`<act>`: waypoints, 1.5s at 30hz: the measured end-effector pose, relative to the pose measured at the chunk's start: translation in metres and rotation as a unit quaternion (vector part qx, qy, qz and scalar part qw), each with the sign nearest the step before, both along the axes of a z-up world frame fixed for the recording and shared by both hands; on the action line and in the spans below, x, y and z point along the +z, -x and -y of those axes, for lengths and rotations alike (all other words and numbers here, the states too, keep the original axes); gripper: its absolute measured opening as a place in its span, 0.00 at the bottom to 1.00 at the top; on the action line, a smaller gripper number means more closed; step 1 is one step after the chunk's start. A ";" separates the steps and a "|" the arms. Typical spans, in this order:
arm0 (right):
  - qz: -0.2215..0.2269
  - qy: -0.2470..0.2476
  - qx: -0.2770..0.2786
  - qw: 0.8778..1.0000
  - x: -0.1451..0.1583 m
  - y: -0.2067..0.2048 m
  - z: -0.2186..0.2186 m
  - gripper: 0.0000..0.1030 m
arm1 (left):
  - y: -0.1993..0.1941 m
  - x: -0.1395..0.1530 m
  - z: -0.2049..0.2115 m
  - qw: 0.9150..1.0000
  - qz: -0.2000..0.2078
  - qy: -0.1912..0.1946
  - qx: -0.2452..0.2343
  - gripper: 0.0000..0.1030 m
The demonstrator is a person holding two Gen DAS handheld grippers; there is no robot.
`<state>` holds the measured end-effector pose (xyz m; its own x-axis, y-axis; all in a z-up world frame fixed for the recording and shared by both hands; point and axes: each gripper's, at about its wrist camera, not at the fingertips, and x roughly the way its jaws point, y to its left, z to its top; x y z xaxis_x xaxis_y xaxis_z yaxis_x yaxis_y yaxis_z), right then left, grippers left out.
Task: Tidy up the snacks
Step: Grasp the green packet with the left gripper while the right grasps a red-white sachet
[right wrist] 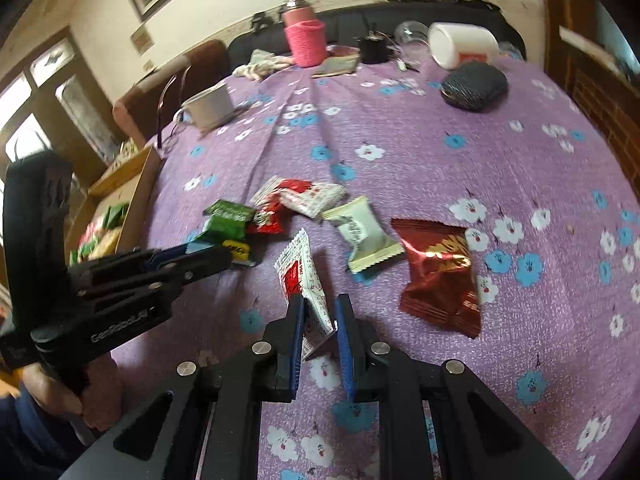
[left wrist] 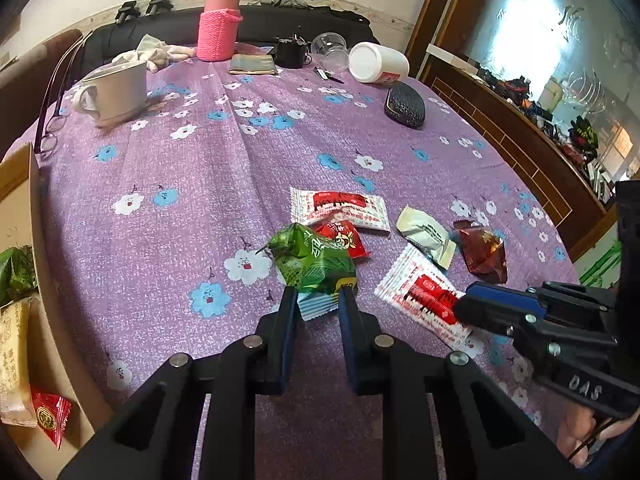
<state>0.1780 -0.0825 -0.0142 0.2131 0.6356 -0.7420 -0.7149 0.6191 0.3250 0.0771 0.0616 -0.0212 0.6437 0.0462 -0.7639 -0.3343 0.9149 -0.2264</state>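
My left gripper is shut on a green snack packet, held a little above the purple cloth. My right gripper is shut on a white-and-red snack packet, tilted upright; it also shows in the left wrist view. On the cloth lie another white-and-red packet, a small red packet, a cream packet and a dark red foil packet. A cardboard box at the left edge holds several snacks.
At the far side stand a white mug, a pink bottle, a black case, a tipped white cup and glasses. A wooden cabinet borders the right.
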 end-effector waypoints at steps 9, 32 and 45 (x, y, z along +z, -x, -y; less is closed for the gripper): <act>-0.019 -0.006 0.006 1.000 -0.001 -0.002 0.001 0.19 | 0.001 -0.001 -0.004 1.000 -0.001 0.010 0.005 0.18; 0.121 0.079 0.005 0.990 -0.013 0.018 -0.032 0.32 | 0.003 -0.002 -0.025 0.996 0.015 0.074 0.039 0.53; 0.108 0.069 -0.004 0.992 -0.012 0.015 -0.028 0.32 | -0.033 -0.005 -0.019 0.998 -0.015 0.038 0.041 0.35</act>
